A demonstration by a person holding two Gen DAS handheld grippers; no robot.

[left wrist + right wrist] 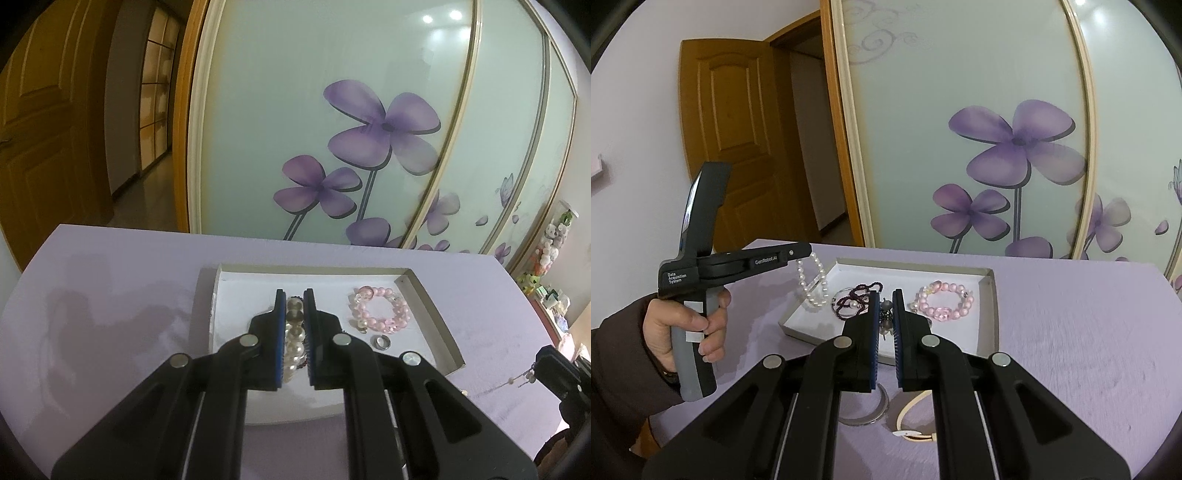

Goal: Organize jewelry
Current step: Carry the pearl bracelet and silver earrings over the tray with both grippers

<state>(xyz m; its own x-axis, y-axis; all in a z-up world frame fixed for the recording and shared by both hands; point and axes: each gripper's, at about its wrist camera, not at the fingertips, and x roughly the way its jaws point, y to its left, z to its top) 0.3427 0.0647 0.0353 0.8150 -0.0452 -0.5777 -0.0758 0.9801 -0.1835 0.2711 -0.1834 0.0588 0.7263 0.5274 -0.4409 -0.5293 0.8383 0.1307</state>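
Observation:
My left gripper (294, 295) is shut on a white pearl bracelet (294, 343), held over the white tray (417, 295). In the right wrist view that bracelet (813, 282) hangs from the left gripper (805, 254) above the tray's left corner. A pink bead bracelet (378, 310) and a small ring (380, 341) lie in the tray. My right gripper (885, 295) is shut on a small dangling piece with grey beads (886, 317), near the tray's front edge. In the left wrist view it shows as a thin chain with pearls (528, 376) hanging from the right gripper (541, 363).
A dark purple bead bracelet (857, 299) lies in the tray (990, 291) beside the pink one (943, 301). On the purple tablecloth in front of the tray rest a silver bangle (870, 411) and a pale bangle (910, 417). A hand (676, 325) grips the left tool. Flowered sliding doors stand behind.

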